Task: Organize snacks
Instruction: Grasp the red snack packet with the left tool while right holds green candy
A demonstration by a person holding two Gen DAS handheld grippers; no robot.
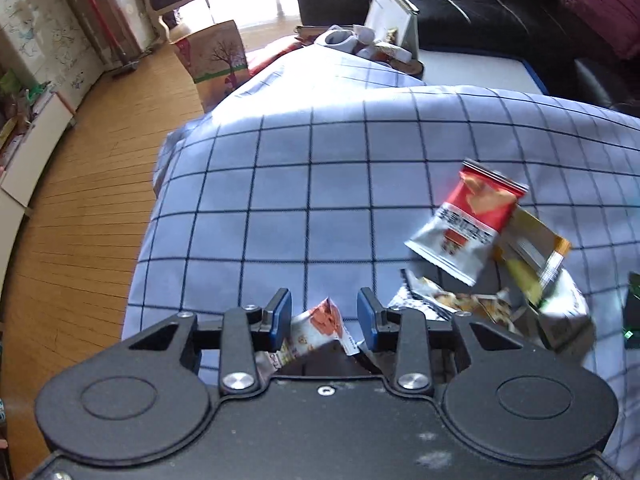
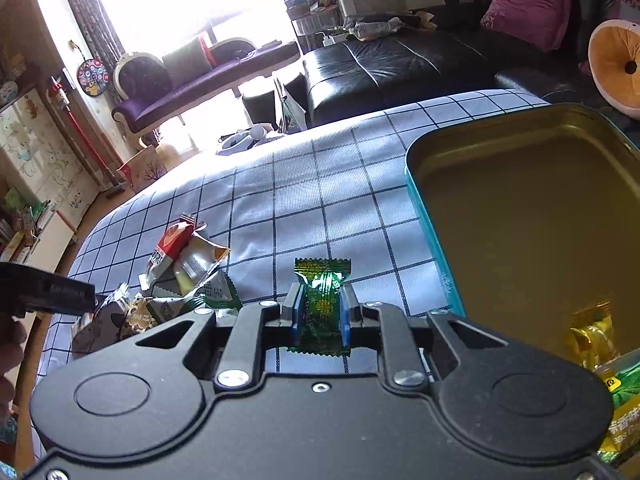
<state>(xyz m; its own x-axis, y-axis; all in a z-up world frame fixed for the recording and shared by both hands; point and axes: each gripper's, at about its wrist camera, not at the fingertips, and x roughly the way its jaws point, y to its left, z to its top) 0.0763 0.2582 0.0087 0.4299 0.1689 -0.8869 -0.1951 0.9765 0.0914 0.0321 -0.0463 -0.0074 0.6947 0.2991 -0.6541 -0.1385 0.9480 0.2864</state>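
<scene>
Snacks lie in a loose heap on the checked cloth [image 1: 304, 184] that covers the bench. Only the left wrist view shows the heap closely: a red and silver packet [image 1: 468, 216] on top, a yellow-edged packet [image 1: 532, 252] beside it, and a packet printed with biscuits [image 1: 452, 300] nearer the camera, all somewhat blurred. The right wrist view alone shows the teal tin [image 2: 424, 216] with its gold inside, standing open at the right of the cloth, with a gold-wrapped sweet [image 2: 592, 332] and a green bag [image 2: 624, 404] at its near end, both partly cut off behind the gripper body.

The left gripper [image 1: 324, 320] has its jaws a little apart, with an orange and white packet [image 1: 320, 328] between them. That packet touches the left-hand pad, but whether the other pad presses on it cannot be told; its lower part is hidden under the gripper.

The right gripper [image 2: 321, 312] has its jaws clamped on a green sweet [image 2: 322, 280], which stands upright between the blue pads, its crimped top end sticking out above them. It is held over the cloth, just left of the tin. A hand [image 2: 10, 360] and the other gripper's dark edge show at the left border there.
</scene>
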